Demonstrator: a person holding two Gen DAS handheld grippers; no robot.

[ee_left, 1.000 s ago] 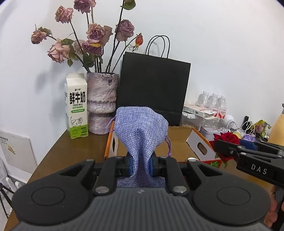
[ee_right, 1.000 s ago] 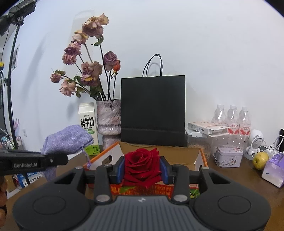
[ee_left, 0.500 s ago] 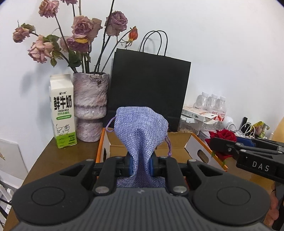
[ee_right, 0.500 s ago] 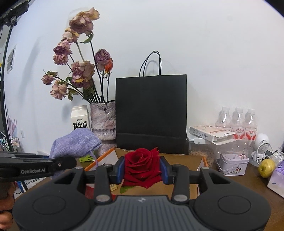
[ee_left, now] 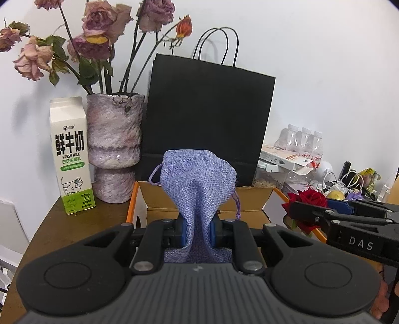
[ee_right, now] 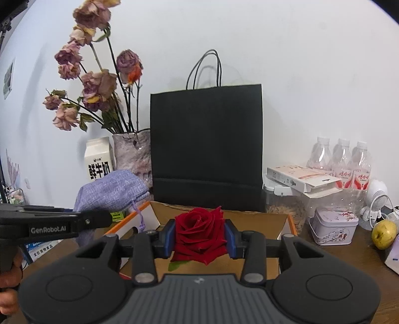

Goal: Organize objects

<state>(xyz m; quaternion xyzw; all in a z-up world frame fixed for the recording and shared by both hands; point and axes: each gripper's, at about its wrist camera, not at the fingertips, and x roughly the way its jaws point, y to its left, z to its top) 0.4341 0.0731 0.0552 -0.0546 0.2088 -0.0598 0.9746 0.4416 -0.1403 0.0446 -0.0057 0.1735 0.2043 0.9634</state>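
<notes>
Along the table's back edge, against the white wall, left to right: milk carton (ee_left: pixel 71 154), white and green, printed "鲜牛奶 FRESH MILK" with a cow drawing; mottled pink-grey vase (ee_left: pixel 114 147) of wilted roses (ee_left: pixel 99 20); black paper bag (ee_left: pixel 207 119) with cord handles, upright; three clear water bottles (ee_right: pixel 341 159) with red-and-white labels, writing too small to read.

Toward the right back corner: white carton sleeve (ee_right: pixel 301 178) lying on a clear container (ee_right: pixel 286 209); small pale tin (ee_right: pixel 333 228) with floral print; yellow-green apple (ee_right: pixel 384 233); white cables, partly hidden.

Item 1: open cardboard box (ee_left: pixel 251 202), orange outer rim, directly in front of the bag.

Item 2: purple woven drawstring pouch (ee_left: pixel 197 182), pinched at its lower part between the blue pads of the left gripper (ee_left: pixel 197 230), held above the box's near-left edge.

Item 3: red rose head (ee_right: pixel 199 235), clamped between the blue pads of the right gripper (ee_right: pixel 199 238), held above the box's near edge.

Markings: "GenRobot.AI" on the left tool's side, "DAS" on the right tool's side.

Change since one second before: the bag, box and vase sit larger and nearer in both views; both grips unchanged.

Obstructions: each gripper body covers the table's near edge; the pouch hides part of the carton in the right view.
</notes>
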